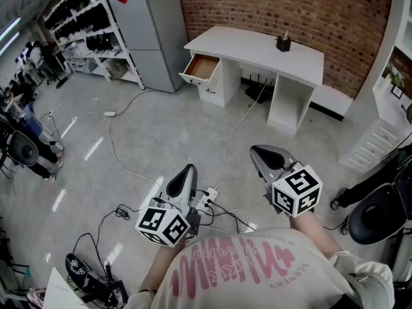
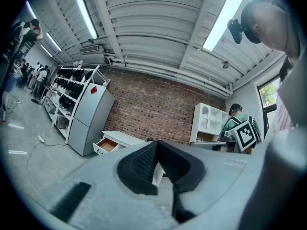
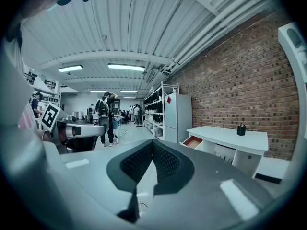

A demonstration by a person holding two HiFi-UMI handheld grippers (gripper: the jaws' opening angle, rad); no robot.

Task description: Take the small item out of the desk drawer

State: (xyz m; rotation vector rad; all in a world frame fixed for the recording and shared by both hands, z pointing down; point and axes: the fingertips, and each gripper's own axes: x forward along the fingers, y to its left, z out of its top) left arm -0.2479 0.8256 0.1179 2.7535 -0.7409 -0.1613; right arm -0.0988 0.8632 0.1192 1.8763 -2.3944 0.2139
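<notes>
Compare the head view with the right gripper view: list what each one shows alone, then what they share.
Head view only: the black chair at the lower right and the power strip on the floor between the grippers.
Right gripper view only: the ceiling lights and the people standing down the aisle.
Both: the white desk with its open drawer, the black holder on the desktop, the tall grey cabinet and the brick wall.
</notes>
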